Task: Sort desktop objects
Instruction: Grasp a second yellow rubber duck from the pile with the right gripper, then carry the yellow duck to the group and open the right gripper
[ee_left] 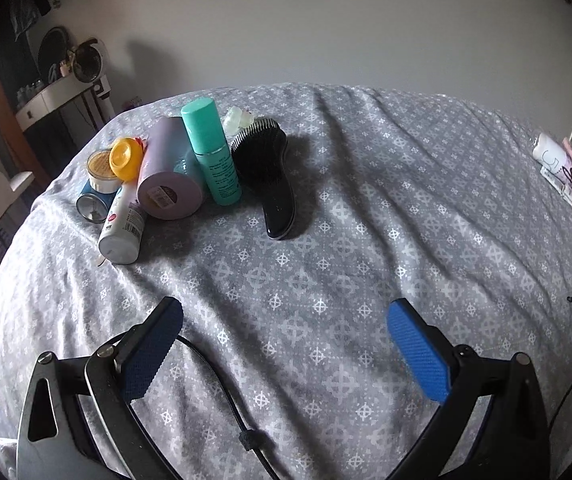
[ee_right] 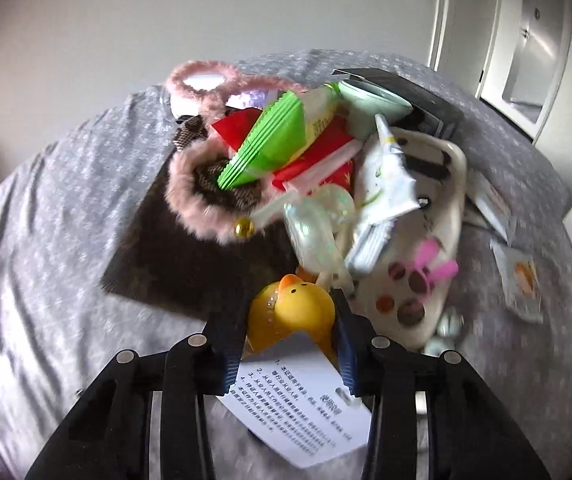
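My right gripper [ee_right: 292, 320] is shut on a yellow rubber duck [ee_right: 292, 310] with a white paper tag [ee_right: 298, 404] hanging under it. Just beyond lies a pile: a pink furry pouch [ee_right: 205, 196], green packets [ee_right: 269, 140], red packets [ee_right: 326, 140], a white tube [ee_right: 390, 176] and a cream tray [ee_right: 442, 240]. My left gripper [ee_left: 283, 320] is open and empty above the grey patterned cloth [ee_left: 366, 240]. Far ahead to its left stand a black hairbrush [ee_left: 267, 172], a teal bottle [ee_left: 211, 152], a lilac cylinder [ee_left: 169, 178], a white bottle [ee_left: 123, 224] and a yellow lid [ee_left: 125, 158].
A dark mat [ee_right: 189, 252] lies under the pouch. Flat sachets [ee_right: 520, 276] lie right of the tray. More small items [ee_left: 570, 176] sit at the cloth's right edge in the left wrist view. A cable [ee_left: 221, 392] runs between my left fingers. A shelf [ee_left: 53, 96] stands far left.
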A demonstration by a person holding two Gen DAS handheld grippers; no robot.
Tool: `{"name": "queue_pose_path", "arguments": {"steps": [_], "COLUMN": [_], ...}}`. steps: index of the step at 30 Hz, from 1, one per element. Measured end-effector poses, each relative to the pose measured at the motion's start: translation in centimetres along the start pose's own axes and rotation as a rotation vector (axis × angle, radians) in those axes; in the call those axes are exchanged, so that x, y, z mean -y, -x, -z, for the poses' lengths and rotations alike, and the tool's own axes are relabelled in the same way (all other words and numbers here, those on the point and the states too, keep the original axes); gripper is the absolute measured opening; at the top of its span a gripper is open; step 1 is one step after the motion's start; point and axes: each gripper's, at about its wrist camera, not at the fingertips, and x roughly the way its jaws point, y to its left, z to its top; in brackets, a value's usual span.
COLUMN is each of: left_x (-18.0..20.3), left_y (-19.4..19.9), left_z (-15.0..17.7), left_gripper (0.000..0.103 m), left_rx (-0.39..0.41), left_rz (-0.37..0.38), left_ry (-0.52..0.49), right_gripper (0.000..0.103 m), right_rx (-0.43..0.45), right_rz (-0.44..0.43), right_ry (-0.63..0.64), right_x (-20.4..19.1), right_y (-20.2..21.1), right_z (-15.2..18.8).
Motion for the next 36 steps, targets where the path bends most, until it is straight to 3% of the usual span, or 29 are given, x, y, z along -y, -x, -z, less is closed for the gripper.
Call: {"name": "queue_pose_path", "arguments": {"steps": [4, 9, 14, 20, 24, 27, 33, 36], "left_x": [-1.6, -3.7, -5.6, -7.3, -8.4, -9.0, -9.3, -9.5], "left_y": [0.4, 0.2, -0.4, -1.2, -2.4, -3.1, -4.4, -4.9], "left_z": [-0.3, -0.3, 0.1, 0.4, 0.8, 1.3, 1.4, 1.5], "left_gripper": [0.102, 0.102, 0.102, 0.102, 0.102, 0.102, 0.102, 0.102], "left_rx": [0.006, -0.018, -0.044, -0.083, -0.129, -0.155, -0.18, -0.194], "left_rz": [0.019, 0.056, 0.068, 0.085, 0.102, 0.126, 0.15, 0.163], "left_ry": [0.083, 0.211, 0.318, 0.398, 0.461, 0.51, 0.529, 0.55], "right_gripper": [0.037, 0.037, 0.037, 0.037, 0.037, 0.037, 0.037, 0.037], "right_rx": [0.048, 0.125, 0.228, 0.261, 0.26, 0.207, 0.015, -0.03], "right_rz": [-0.138, -0.259, -0.381, -0.569, -0.618, -0.652, -0.669, -0.653], "right_ry": [-0.053, 0.015, 0.152, 0.302, 0.428, 0.498, 0.515, 0.514], "right_x": [0.8, -2.8, -11.8, -25.3, -34.8, -41.6, -51.4, -54.5], "right_y": [3.8, 10.5, 17.0, 20.3, 20.0, 17.7, 8.5, 4.5], "right_z": [1.0, 0.8, -2.4, -5.9, -5.9, -5.5, -4.8, -4.6]}}
